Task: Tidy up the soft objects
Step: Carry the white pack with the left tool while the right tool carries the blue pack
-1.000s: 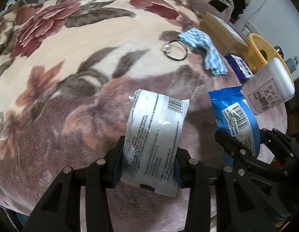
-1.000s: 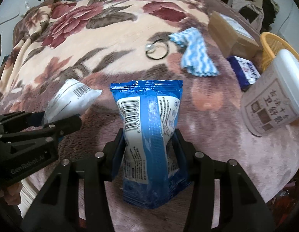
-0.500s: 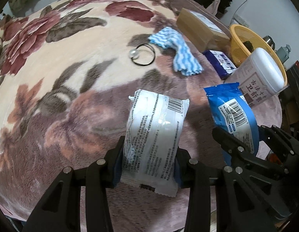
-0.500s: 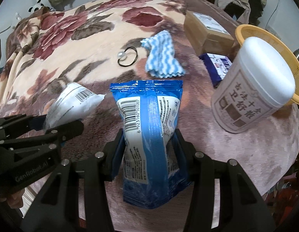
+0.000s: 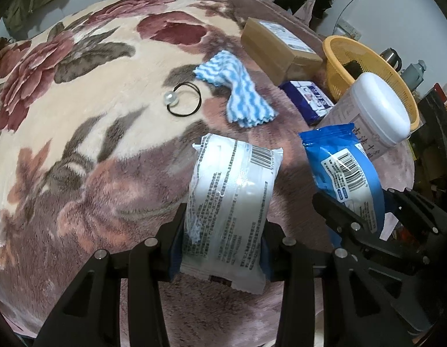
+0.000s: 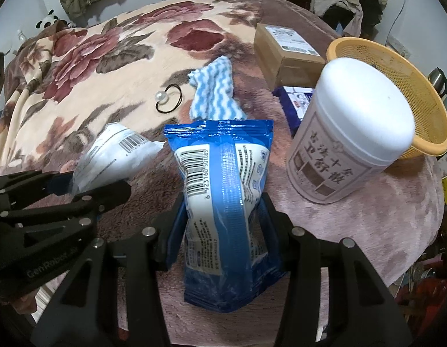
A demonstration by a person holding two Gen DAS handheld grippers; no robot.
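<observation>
Both tools have moved nearer the orange basket (image 6: pixel 425 133), left tool (image 5: pixel 223 248) still clamping the white packet (image 5: pixel 229 211), right tool (image 6: pixel 220 225) the blue pouch (image 6: pixel 223 202).

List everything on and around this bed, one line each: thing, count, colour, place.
white packet: 1, white, held in left jaws
blue pouch: 1, blue and white, held in right jaws
striped cloth: 1, blue and white, mid-blanket
hair tie: 1, black with pearl, left of the cloth
cardboard box: 1, brown, far right
tissue pack: 1, dark blue, beside the box
canister: 1, white lid, against the basket
basket: 1, orange, right edge
blanket: 1, floral
left gripper: 1, black
right gripper: 1, black
</observation>
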